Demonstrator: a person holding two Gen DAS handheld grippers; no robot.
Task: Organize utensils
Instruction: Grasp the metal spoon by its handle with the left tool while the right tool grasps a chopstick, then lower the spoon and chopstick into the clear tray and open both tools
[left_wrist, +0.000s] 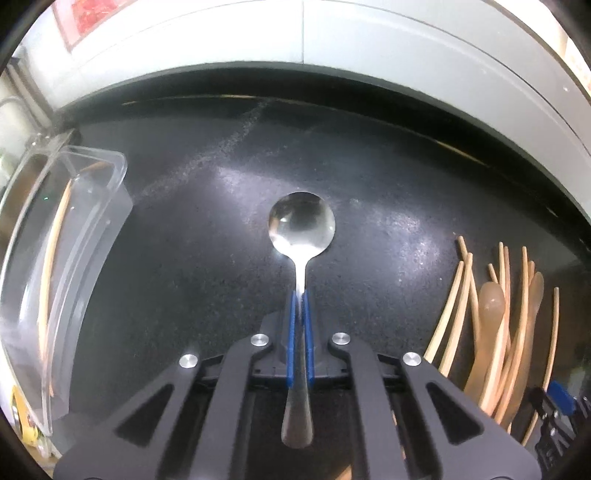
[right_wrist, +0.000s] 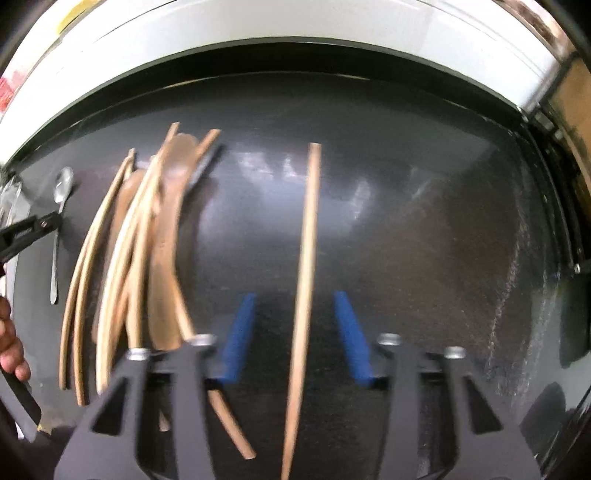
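The left gripper (left_wrist: 300, 299) pinches a metal spoon (left_wrist: 302, 229) by its neck above the dark counter (left_wrist: 207, 229), likely bound for the clear container (left_wrist: 62, 258), while the right gripper (right_wrist: 295, 325), wide open, straddles one wooden chopstick (right_wrist: 308, 258) beside the pile (right_wrist: 140, 258).

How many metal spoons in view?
1. The metal spoon is clamped by its handle in the left hand-held gripper, above the dark countertop; it also shows at far left in the right wrist view. More could hide under the wooden utensil pile.
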